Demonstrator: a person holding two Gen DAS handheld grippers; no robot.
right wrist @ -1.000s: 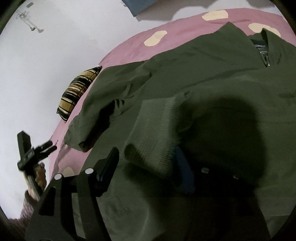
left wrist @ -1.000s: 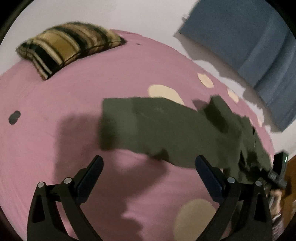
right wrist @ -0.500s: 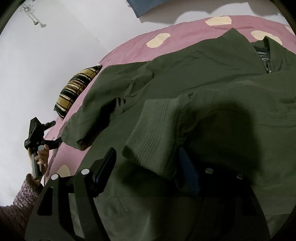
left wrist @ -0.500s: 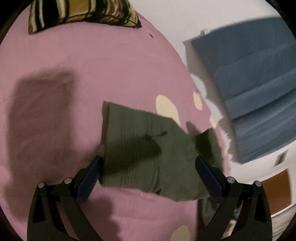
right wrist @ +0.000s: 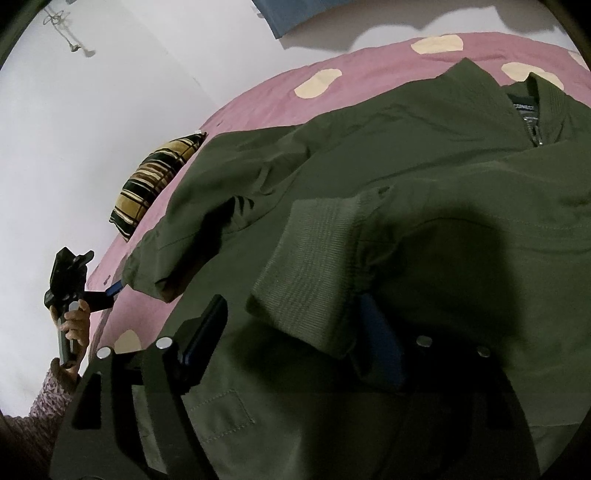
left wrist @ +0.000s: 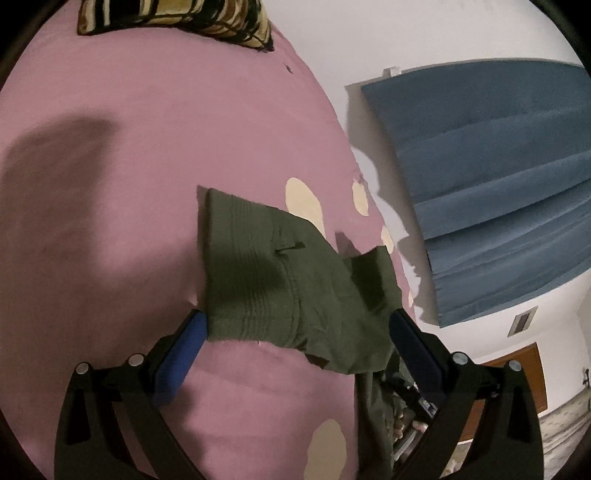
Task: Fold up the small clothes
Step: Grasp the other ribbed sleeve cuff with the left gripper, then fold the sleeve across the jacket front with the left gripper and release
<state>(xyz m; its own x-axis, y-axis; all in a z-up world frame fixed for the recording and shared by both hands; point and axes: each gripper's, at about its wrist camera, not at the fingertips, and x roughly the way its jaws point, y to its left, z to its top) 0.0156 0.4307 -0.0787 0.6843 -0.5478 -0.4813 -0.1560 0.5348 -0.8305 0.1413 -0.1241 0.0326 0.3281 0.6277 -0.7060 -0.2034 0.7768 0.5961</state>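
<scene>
**One sleeve folded in, the other still waiting**

I am folding an olive green jacket (right wrist: pixel 424 155) that lies spread on the bed, on a pink bedsheet (left wrist: pixel 147 147) with cream spots. The jacket lies front side up, with its collar toward the far edge of the bed.

My right gripper (right wrist: pixel 295 332) has laid one sleeve across the chest. The ribbed cuff (right wrist: pixel 314 266) of this sleeve rests between the jaws, which have just been opening; one pad stands clear of the cloth, so I judge the cuff is released. This first fold looks finished.

The second sleeve (left wrist: pixel 273 269) still stretches out sideways over the sheet, toward the edge where the striped pillow (left wrist: pixel 177 18) lies. My left gripper (left wrist: pixel 295 332) stands spread wide at its ribbed end, one blue pad (left wrist: pixel 184 347) just beside the cuff corner. It pinches nothing yet.

So I think the task is near its beginning. What remains: to take this second cuff, bring the sleeve over the chest, and then fold the body of the jacket.

About writing: inside the collar there is a dark label (right wrist: pixel 524 110). I can read the letters "CONNECT" on it; the start of the word is hidden by the collar. The small lines below are too small to read.
</scene>
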